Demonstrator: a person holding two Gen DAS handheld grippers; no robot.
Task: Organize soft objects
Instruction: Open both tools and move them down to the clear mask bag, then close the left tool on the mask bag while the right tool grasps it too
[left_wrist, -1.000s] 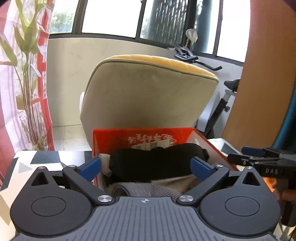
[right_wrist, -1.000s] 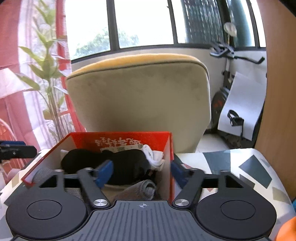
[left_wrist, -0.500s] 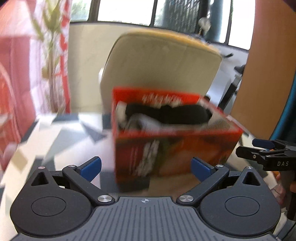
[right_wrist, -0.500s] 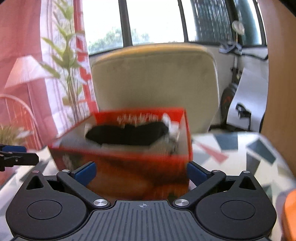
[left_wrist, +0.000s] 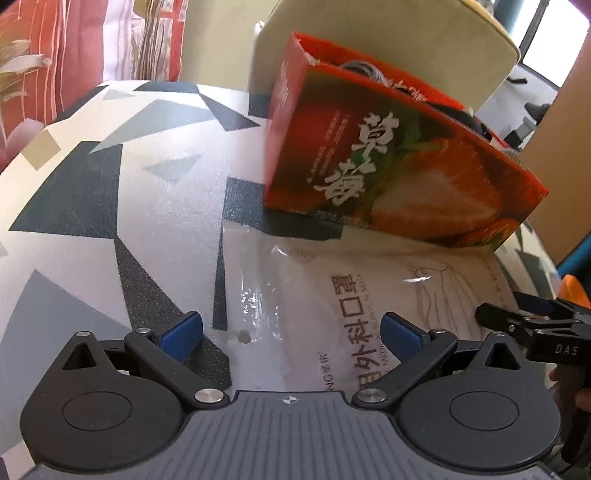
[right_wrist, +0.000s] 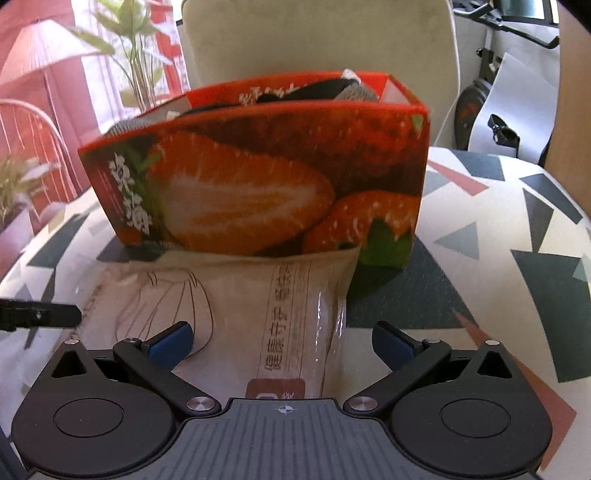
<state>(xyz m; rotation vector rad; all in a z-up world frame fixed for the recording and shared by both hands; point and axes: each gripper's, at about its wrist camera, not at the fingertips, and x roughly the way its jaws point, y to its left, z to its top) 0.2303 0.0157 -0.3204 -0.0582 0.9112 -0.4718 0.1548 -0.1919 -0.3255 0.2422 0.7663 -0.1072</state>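
Two spread, empty grippers, left gripper (left_wrist: 291, 330) and right gripper (right_wrist: 282, 339), hover over the mask pack (right_wrist: 236, 314), lying flat mid-surface, against the box (right_wrist: 258, 184); probably light, limp, slippery film, best pinched at an edge.

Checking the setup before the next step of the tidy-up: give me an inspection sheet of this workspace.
Surface: table with a geometric-patterned top.
Job's things: strawberry box holding dark and grey soft items; mask packet lying flat in front of it, far edge at the box's base.
Clutter: nothing seen.
Grippers: left hand-held gripper open, over the packet; right hand-held gripper open, just widened, nothing gripped.
Cables: nothing seen.
Surroundings: armchair, plant, exercise bike.
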